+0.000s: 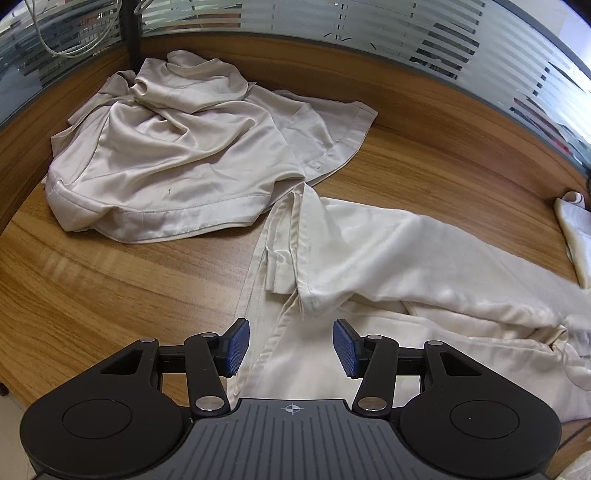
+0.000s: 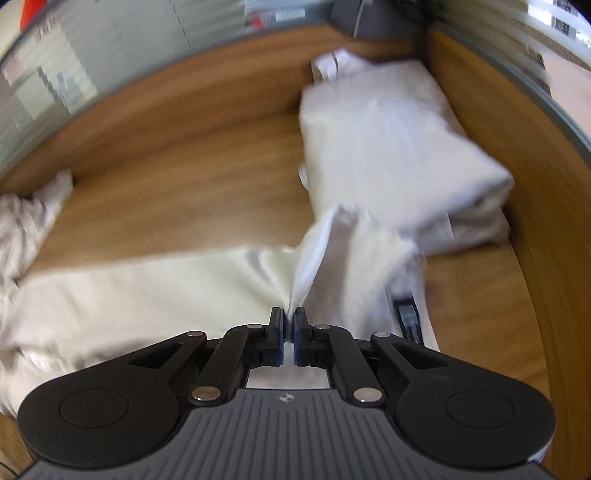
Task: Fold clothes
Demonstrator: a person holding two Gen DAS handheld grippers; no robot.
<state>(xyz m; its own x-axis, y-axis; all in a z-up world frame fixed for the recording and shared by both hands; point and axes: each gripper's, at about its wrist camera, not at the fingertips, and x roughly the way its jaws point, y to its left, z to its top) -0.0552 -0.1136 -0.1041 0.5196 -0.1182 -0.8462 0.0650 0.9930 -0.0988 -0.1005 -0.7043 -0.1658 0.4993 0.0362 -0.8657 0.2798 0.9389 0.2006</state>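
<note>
Nearest the left wrist camera, the left gripper [image 1: 291,347] hangs with its blue pads [image 1: 236,347] parted and nothing pinched. A seamed edge of the cream garment [image 1: 388,251] runs up between the jaws without touching either pad, so it looks lined up for a grab not yet made.

Nearest the right wrist camera, the right gripper [image 2: 289,325] is clamped tight on a pinch of the same garment [image 2: 147,280]. The cloth rises from the jaws into a raised ridge, which suggests the grip is there to lift or carry that edge over for a fold. The view is blurred, so which part of the garment is caught cannot be told.

The garment lies stretched across the near part of the wooden table [image 1: 110,280].

Far left, a crumpled beige garment [image 1: 177,155] sits in a heap, apparently waiting its turn. Far right, against the table's corner, a folded white pile [image 2: 388,147] is stacked out of the way, likely finished pieces. Frosted glass [image 1: 369,33] walls the far side.
</note>
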